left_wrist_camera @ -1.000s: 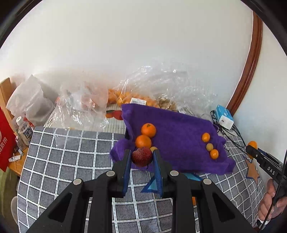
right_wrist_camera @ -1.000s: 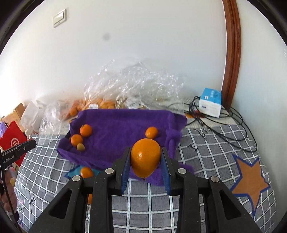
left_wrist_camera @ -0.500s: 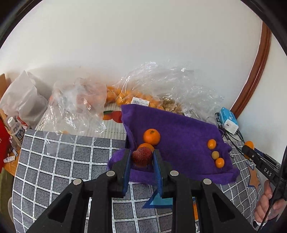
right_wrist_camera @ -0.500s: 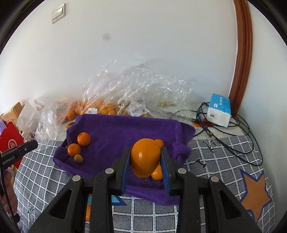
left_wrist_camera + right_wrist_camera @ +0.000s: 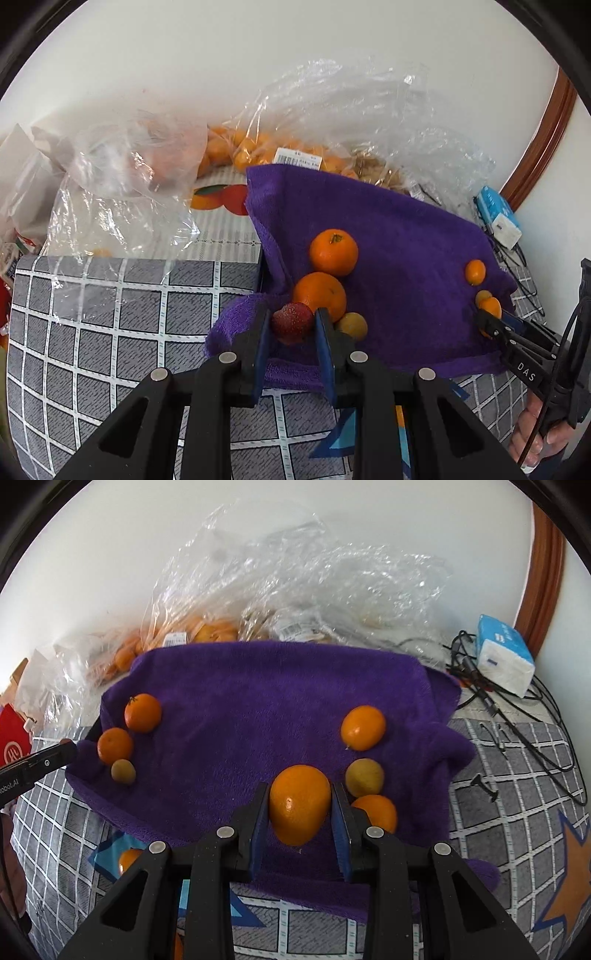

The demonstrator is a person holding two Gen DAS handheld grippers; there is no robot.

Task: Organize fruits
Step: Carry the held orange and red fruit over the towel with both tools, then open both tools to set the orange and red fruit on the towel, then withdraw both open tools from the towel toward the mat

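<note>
— Left gripper (image 5: 291,325)?
— Clamped on a red berry (image 5: 292,322), over the near edge of the purple towel (image 5: 399,258), just beside two oranges (image 5: 320,295).
— Right gripper (image 5: 300,812)?
— Clamped on a big orange (image 5: 299,808), above the towel's near side, beside three small fruits (image 5: 364,777).

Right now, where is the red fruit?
In the left wrist view, the red fruit sits clamped in the left gripper, just before an orange on the purple towel.
</note>
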